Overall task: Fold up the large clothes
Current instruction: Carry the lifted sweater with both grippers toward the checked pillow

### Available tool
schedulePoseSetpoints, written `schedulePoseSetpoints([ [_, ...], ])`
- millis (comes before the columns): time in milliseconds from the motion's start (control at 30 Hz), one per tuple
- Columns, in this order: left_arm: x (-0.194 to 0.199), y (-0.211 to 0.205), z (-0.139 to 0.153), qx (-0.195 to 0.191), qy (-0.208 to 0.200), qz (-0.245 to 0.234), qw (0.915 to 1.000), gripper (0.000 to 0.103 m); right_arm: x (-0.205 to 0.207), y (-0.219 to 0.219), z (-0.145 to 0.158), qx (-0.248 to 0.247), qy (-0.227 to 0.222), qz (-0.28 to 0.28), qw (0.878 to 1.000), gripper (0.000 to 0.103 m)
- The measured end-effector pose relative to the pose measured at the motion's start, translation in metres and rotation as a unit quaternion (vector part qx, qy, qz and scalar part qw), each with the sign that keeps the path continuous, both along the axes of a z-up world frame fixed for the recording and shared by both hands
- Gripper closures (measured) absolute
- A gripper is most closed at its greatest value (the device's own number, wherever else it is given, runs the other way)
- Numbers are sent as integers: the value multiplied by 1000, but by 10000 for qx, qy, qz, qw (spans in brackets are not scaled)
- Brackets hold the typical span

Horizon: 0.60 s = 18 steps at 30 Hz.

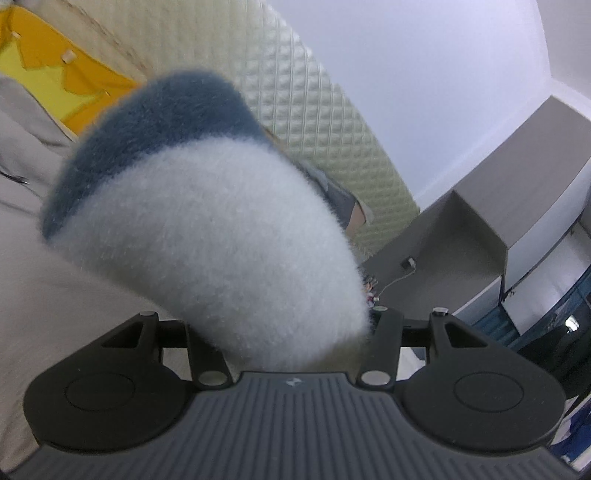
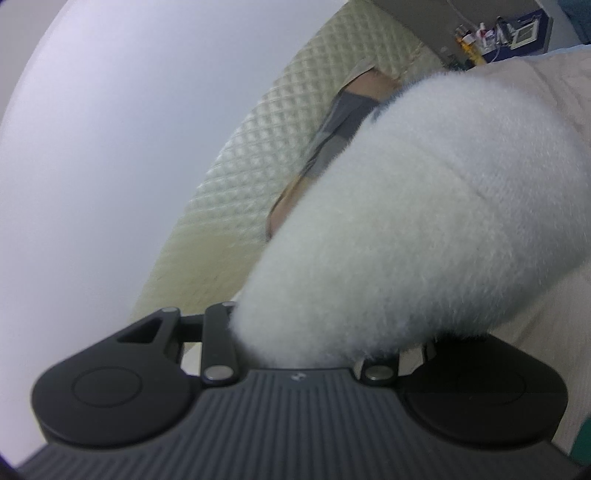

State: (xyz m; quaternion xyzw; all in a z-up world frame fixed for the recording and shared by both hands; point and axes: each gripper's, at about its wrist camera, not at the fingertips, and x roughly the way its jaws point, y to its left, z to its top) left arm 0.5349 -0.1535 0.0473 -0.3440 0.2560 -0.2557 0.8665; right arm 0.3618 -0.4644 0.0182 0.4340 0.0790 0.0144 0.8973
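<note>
Each hand-held gripper [image 1: 280,343] [image 2: 317,347] clamps the fuzzy garment [image 1: 221,229] bunched between its fingers.

Two wrist cameras, each behind its gripper, facing forward, nearly level. Fluffy garment [image 1: 221,229] fills both at close range. Shared background: quilted headboard [image 1: 332,122] and white wall [image 2: 110,110].

left fingertips: hidden under the fuzzy garment [image 1: 207,236]
right fingertips: hidden likewise
person's clothing [image 2: 340,122]: blurred
shelf clutter [image 2: 491,31]: too small
</note>
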Motion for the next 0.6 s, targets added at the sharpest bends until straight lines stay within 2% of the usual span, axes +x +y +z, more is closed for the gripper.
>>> schedulePoseSetpoints([
  [167, 81, -36, -56, 205, 25, -366, 9991, 46, 51, -31, -47, 48, 87, -253, 9996, 57],
  [300, 123, -58, -93, 558, -70, -486, 9972, 46, 80, -42, -87, 26, 208, -359, 9991, 57],
  [533, 165, -62, -165, 779, 431, -752, 9932, 46, 110, -50, -143, 267, 771, -658, 9945, 57],
  [600, 166, -56, -178, 701, 411, -800, 9935, 45, 114, -53, -156, 345, 851, -662, 9936, 56],
])
